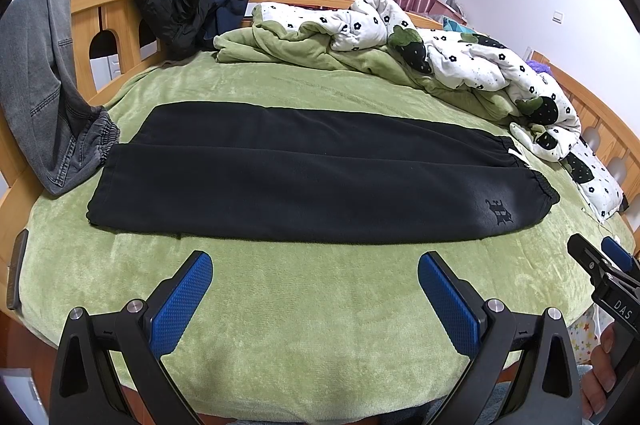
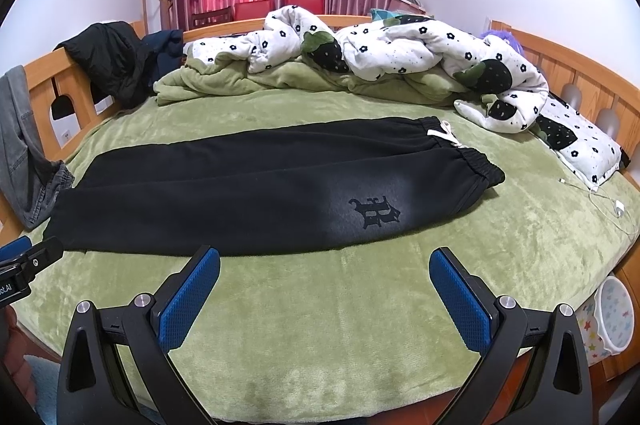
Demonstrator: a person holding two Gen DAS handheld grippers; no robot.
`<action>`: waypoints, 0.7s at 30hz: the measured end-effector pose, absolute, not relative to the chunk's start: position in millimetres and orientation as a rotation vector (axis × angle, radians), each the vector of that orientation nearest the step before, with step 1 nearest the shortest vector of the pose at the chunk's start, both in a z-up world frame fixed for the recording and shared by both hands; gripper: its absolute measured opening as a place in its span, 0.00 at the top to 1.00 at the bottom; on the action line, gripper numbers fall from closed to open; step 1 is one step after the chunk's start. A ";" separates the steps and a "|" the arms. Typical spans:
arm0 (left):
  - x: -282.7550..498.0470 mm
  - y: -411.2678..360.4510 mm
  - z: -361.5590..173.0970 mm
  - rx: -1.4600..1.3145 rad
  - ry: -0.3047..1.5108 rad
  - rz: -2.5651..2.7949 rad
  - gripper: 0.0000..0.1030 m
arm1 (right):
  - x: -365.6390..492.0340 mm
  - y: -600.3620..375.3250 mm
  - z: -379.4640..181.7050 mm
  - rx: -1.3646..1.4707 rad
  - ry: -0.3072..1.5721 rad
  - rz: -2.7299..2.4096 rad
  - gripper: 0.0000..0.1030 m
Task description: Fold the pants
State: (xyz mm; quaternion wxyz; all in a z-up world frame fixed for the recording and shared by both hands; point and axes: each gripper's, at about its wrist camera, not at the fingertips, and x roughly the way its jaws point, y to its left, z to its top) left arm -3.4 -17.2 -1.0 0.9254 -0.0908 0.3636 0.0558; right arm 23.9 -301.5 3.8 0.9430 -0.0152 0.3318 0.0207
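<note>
Both jaws gape wide and empty as your left gripper (image 1: 314,279) and right gripper (image 2: 324,275) hover over the green bed (image 1: 320,305) just short of the black pants (image 1: 304,181), lying crosswise, waistband right, hems left touching grey jeans (image 1: 44,97), rumpled quilt (image 2: 400,53) behind.

"DAS" on right gripper (image 1: 600,257) body; gothic emblem on black pants (image 2: 256,185), illegible.
</note>
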 end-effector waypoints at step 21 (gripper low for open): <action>-3.2 -17.5 -0.6 -0.187 0.745 0.114 0.00 | 23.0 -300.2 3.9 -0.035 0.670 0.041 0.00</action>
